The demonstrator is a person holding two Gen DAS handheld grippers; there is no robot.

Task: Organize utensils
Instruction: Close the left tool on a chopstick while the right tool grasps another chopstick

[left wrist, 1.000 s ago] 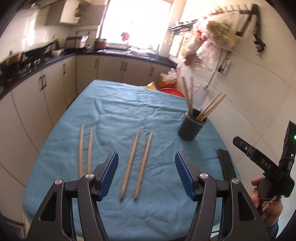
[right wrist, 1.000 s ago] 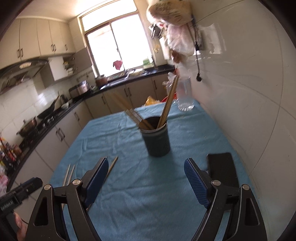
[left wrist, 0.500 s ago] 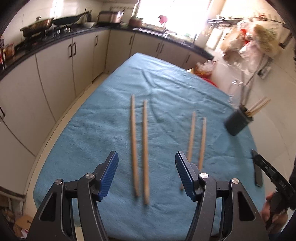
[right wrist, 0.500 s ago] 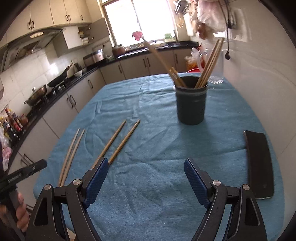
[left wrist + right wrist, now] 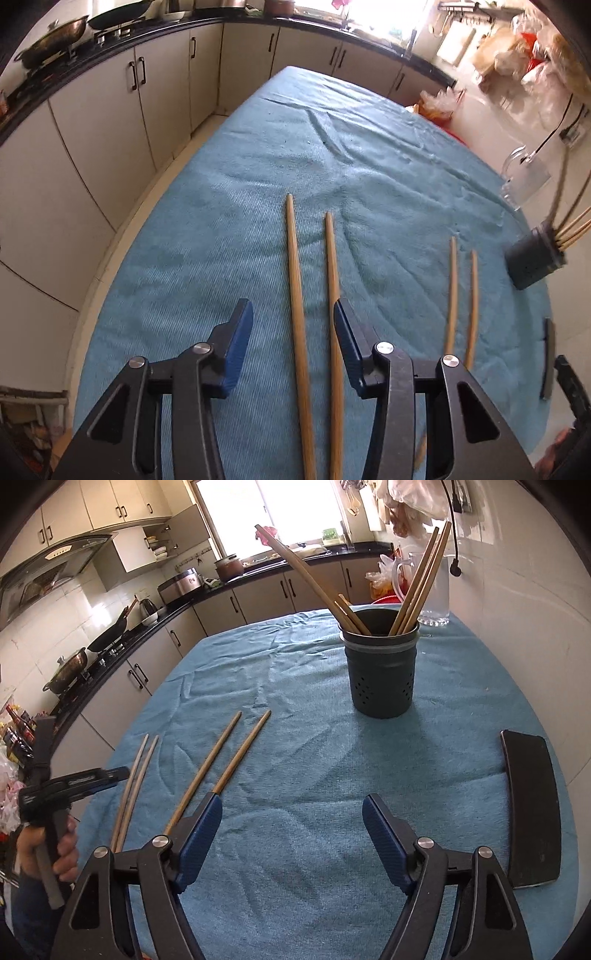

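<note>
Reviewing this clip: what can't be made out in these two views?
- Near ends of the left chopstick pair: left wrist view, run under the left tool and off the bottom edge.
- Holder: left wrist view, blurred near the right rim.
- Near ends of the right chopstick pair: right wrist view, hidden behind a finger of the right tool.

Both grippers are black, angular frames with silver round screws and ribbed blue pads [image 5: 240, 332]. The left gripper [image 5: 74, 782] carries faint lettering and a grey handle.

Chopstick pair [image 5: 314, 332] near ends cut off; holder [image 5: 532, 258] blurred.
</note>
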